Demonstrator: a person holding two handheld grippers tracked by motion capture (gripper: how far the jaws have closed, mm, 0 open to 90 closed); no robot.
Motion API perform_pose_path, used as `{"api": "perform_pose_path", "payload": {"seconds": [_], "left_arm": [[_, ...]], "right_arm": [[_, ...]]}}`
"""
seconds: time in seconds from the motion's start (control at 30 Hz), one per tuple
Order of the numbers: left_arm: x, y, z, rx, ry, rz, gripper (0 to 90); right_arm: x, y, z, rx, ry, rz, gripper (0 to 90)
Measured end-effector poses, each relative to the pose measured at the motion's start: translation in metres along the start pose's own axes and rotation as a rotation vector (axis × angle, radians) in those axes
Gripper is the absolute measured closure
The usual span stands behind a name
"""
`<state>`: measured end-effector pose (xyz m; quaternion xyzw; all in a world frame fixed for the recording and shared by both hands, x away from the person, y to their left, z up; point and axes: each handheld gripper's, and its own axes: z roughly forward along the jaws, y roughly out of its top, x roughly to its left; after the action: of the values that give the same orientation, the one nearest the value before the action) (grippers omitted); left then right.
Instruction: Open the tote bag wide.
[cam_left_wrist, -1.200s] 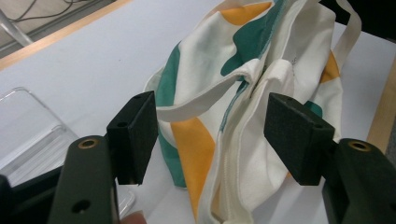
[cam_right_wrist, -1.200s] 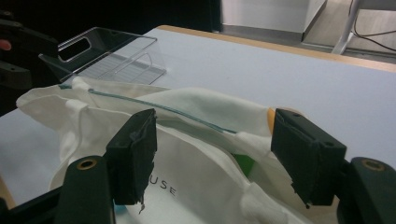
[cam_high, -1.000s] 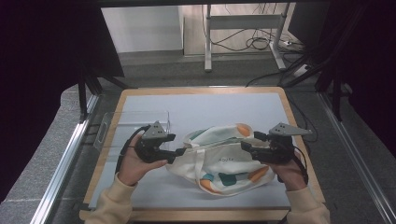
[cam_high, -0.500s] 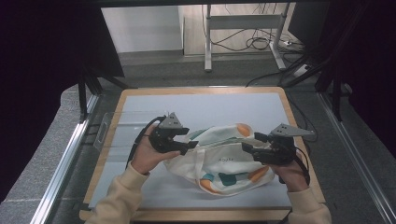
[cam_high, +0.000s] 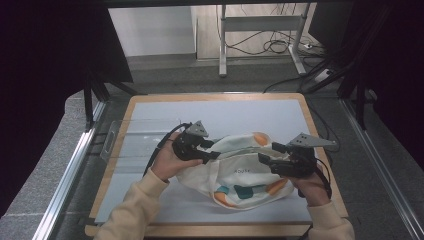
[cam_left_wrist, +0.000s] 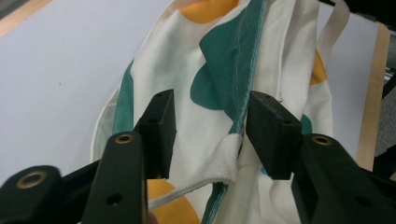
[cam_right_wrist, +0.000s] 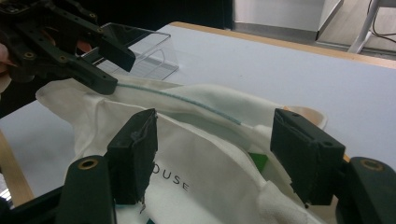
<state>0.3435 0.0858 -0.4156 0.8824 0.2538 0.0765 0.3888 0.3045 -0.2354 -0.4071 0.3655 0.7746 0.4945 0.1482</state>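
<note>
A dim room with dark drapes on both sides, a grey floor and loose cables under a metal stand at the back; in the middle stands the bench (cam_high: 150, 112), a pale blue-grey top framed in light wood.

The cream cloth bag (cam_high: 239, 172), printed with teal and orange shapes, lies crumpled on the near half of the bench, closer to the right edge than the left. A few dark letters show on its front; the start of the word is hidden by a fold. Its underside and whatever is inside are out of sight.

The left gripper (cam_high: 212, 155) sits at the bag's far-left part. In the left gripper view (cam_left_wrist: 210, 135) its jaws stand apart with a teal-stitched fold and a folded white hem between them; neither pad presses the cloth. The right gripper (cam_high: 267, 162) is over the bag's right side, jaws wide apart in the right gripper view (cam_right_wrist: 215, 158), cloth lying below them, nothing pinched. Whether either gripper's tips touch the fabric is hard to say from above.

A clear plastic tray (cam_high: 122, 145) rests near the left edge, its outline faint. Cream sleeves are cut off at the near edge.
</note>
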Motion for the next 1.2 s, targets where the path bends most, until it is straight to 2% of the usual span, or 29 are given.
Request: {"api": "perform_pose_path", "payload": {"seconds": [0.13, 0.27, 0.8, 0.97, 1.07, 1.17, 1.2], "left_arm": [[-0.001, -0.001, 0.005, 0.054, -0.019, 0.017, 67.2], [-0.003, 0.0, 0.005, 0.056, -0.027, 0.027, 77.1], [-0.003, 0.0, 0.005, 0.058, -0.029, 0.025, 81.3], [-0.001, 0.0, 0.004, 0.063, -0.032, 0.024, 81.5], [-0.001, -0.001, 0.004, 0.058, -0.036, 0.022, 81.5], [0.0, -0.001, 0.004, 0.056, -0.038, 0.031, 81.5], [0.0, -0.001, 0.004, 0.056, -0.038, 0.031, 81.5]], "right_arm": [[0.001, 0.0, 0.0, 0.004, 0.004, -0.006, 31.5], [0.002, 0.0, 0.0, 0.006, 0.006, -0.006, 31.5], [0.002, 0.001, 0.001, 0.034, 0.033, -0.025, 33.6], [0.01, 0.003, 0.01, 0.066, 0.064, -0.074, 34.0], [0.018, 0.01, 0.018, 0.09, 0.104, -0.117, 34.1], [0.025, 0.019, 0.026, 0.127, 0.133, -0.17, 34.0], [0.031, 0.025, 0.032, 0.161, 0.147, -0.211, 34.0]]}}
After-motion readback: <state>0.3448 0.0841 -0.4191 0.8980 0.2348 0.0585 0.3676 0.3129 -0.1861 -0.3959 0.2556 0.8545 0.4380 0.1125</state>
